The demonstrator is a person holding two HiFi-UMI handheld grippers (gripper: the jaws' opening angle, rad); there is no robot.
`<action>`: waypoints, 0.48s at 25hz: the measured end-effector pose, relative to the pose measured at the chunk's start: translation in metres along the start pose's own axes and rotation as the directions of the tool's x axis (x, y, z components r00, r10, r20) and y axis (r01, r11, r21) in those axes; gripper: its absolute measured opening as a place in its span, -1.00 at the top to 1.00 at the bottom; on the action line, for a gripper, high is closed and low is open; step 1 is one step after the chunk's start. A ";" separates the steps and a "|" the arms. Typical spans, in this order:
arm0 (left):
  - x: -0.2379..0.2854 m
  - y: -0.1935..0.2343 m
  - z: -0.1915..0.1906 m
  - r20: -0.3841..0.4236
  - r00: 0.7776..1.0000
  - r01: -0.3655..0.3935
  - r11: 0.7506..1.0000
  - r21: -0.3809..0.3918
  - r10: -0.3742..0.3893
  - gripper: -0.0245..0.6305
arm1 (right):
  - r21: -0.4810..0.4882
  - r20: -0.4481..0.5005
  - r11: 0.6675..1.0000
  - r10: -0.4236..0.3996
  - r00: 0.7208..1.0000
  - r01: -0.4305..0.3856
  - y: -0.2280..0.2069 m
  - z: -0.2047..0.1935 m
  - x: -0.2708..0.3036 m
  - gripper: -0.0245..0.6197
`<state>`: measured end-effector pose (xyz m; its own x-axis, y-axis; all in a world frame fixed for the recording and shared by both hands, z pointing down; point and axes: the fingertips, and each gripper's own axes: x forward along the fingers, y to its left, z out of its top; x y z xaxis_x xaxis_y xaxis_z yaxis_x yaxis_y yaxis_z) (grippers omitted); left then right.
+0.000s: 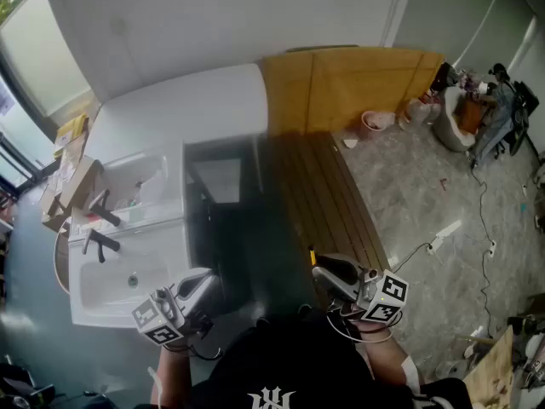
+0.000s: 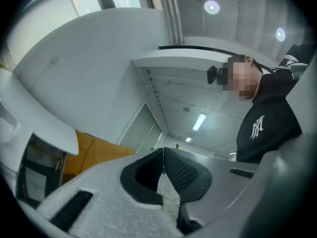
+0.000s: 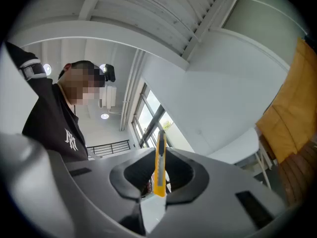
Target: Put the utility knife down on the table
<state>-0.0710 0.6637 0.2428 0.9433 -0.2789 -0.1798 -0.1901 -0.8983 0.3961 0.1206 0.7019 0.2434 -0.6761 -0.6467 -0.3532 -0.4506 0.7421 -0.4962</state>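
Pinching the utility knife (image 3: 159, 175) is the right gripper (image 3: 159, 151) (left gripper (image 2: 163, 155) closed).

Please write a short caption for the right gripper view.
The right claw grips a yellow utility knife between its jaws.

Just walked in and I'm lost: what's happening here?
A person is holding a two-jaw tool in each hand, close to the body. The right tool is clamped on a yellow utility knife, which has not been set down on the white table yet. The left tool is shut with nothing in it.
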 end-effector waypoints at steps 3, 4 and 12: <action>0.029 -0.019 0.002 0.014 1.000 0.004 0.999 0.032 -0.004 0.90 | -0.023 0.000 0.999 0.035 0.999 -0.035 -0.002 0.022 -0.015 0.76; 0.040 -0.024 0.002 0.008 1.000 0.007 0.999 0.053 -0.007 0.90 | -0.039 -0.001 0.998 0.042 0.999 -0.042 -0.002 0.030 -0.020 0.76; 0.101 -0.039 -0.025 -0.076 0.997 0.030 0.994 0.104 -0.022 0.90 | -0.065 0.073 0.995 0.079 0.994 -0.074 -0.023 0.078 -0.064 0.76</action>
<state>0.0388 0.6789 0.2321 0.9652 -0.2327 -0.1195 -0.1893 -0.9367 0.2945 0.2194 0.7126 0.2151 -0.6653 -0.5973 -0.4479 -0.4363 0.7979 -0.4158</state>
